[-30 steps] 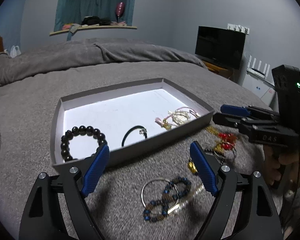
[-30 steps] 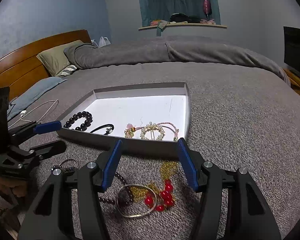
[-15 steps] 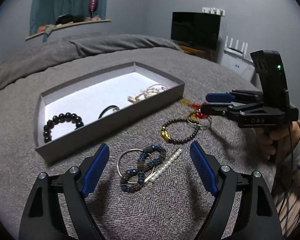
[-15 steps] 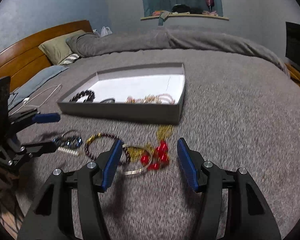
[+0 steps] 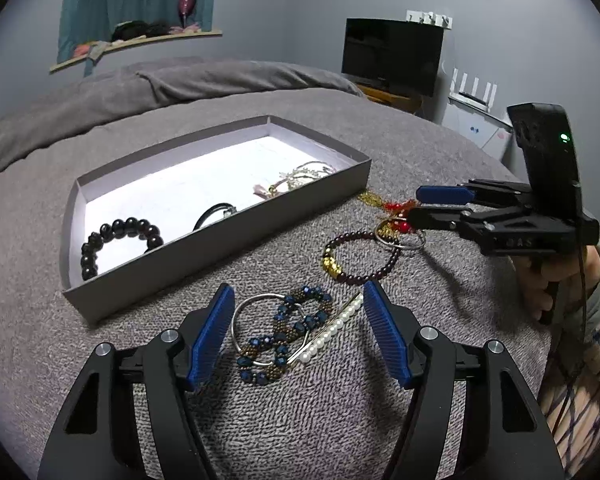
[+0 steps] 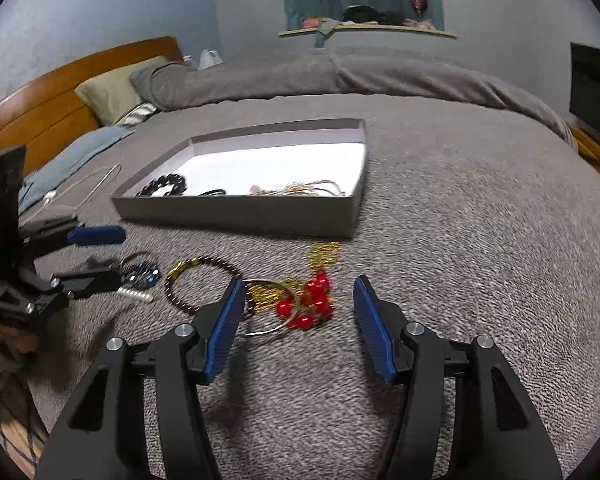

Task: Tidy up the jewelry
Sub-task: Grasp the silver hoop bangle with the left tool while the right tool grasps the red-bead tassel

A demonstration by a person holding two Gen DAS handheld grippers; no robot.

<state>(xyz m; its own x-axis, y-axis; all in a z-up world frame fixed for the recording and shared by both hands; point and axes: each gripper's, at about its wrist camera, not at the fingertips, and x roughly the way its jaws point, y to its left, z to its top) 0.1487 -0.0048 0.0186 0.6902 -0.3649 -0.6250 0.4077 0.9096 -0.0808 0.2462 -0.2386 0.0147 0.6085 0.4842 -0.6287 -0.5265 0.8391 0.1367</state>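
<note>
A grey box [image 5: 220, 240] [image 6: 236, 216] lies on the bed; in it are a black bead bracelet [image 5: 120, 240], a black cord [image 5: 214, 213] and a pink-gold piece [image 5: 296, 178]. My left gripper [image 5: 298, 324] is open, its jaws either side of a blue bead bracelet [image 5: 288, 336], a silver ring [image 5: 248, 320] and a pearl strand [image 5: 332, 330]. My right gripper [image 6: 298, 320] is open just above a red bead and gold chain piece [image 6: 308, 300] and a silver hoop [image 6: 268, 330]. A dark red bead bracelet [image 5: 364, 256] [image 6: 204, 280] lies between the two piles.
The grey blanket [image 6: 460, 240] covers the bed. A wooden headboard [image 6: 40, 92] and pillows [image 6: 108, 92] stand at the left in the right wrist view. A TV [image 5: 392, 56] and a router [image 5: 476, 88] are beyond the bed. A white cable [image 6: 84, 188] lies near the box.
Both grippers have pulled back from the box and lowered towards the loose jewelry in front of it. Each stays open and empty.
</note>
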